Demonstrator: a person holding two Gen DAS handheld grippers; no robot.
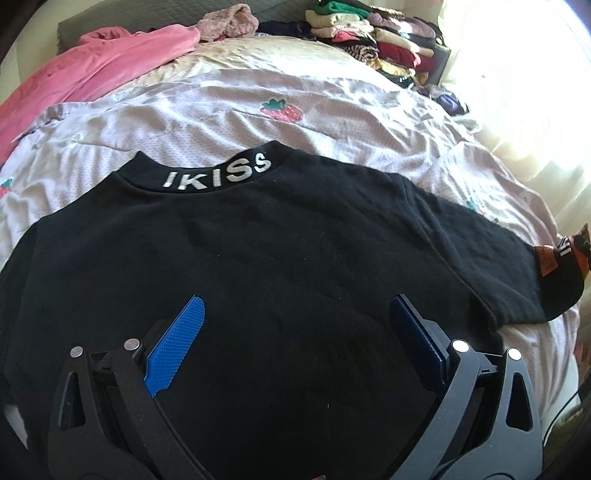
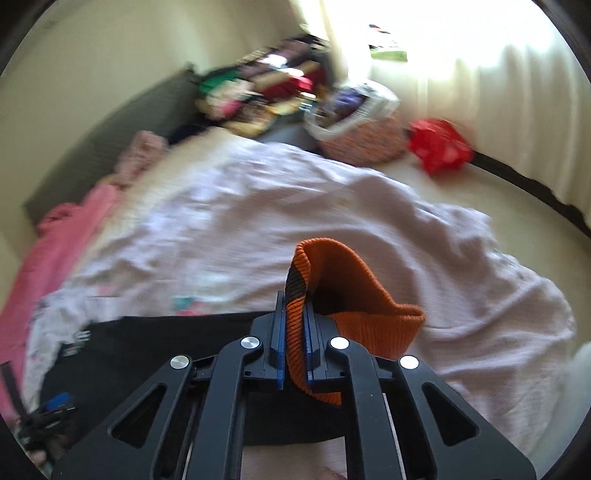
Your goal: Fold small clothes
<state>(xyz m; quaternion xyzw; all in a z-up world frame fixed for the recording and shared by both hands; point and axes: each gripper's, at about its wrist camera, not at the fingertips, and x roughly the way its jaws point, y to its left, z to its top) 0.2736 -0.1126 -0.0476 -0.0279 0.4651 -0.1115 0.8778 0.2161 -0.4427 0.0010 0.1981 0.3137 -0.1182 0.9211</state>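
A: Where is the top?

B: The black top [image 1: 266,258] lies flat on the bed [image 1: 332,122]. It is spread out on a pale sheet with strawberries on it. White letters run along its neck band [image 1: 218,171], and the neck points to the far side of the bed.

A: What is the left gripper [image 1: 295,328] doing?

B: It is over the low part of the top. Its two blue fingers [image 1: 177,347] are wide apart. Nothing is between them but the cloth below. I cannot tell if they touch the top.

A: And the right gripper [image 2: 294,332]?

B: Its fingers are pressed tight on the cuff [image 2: 351,295]. The cuff is orange with a black stripe. It sticks up out of the fingers, lifted off the sheet. In the left view the cuff [image 1: 565,258] is at the end of the sleeve, far out to the right.

A: What else is on the bed?

B: A pink cloth [image 1: 92,74] lies at the far left. A pile of folded clothes [image 1: 369,33] sits at the far end. The right view is blurry, but it shows a basket [image 2: 362,129] by the bed and something red [image 2: 439,144] next to it.
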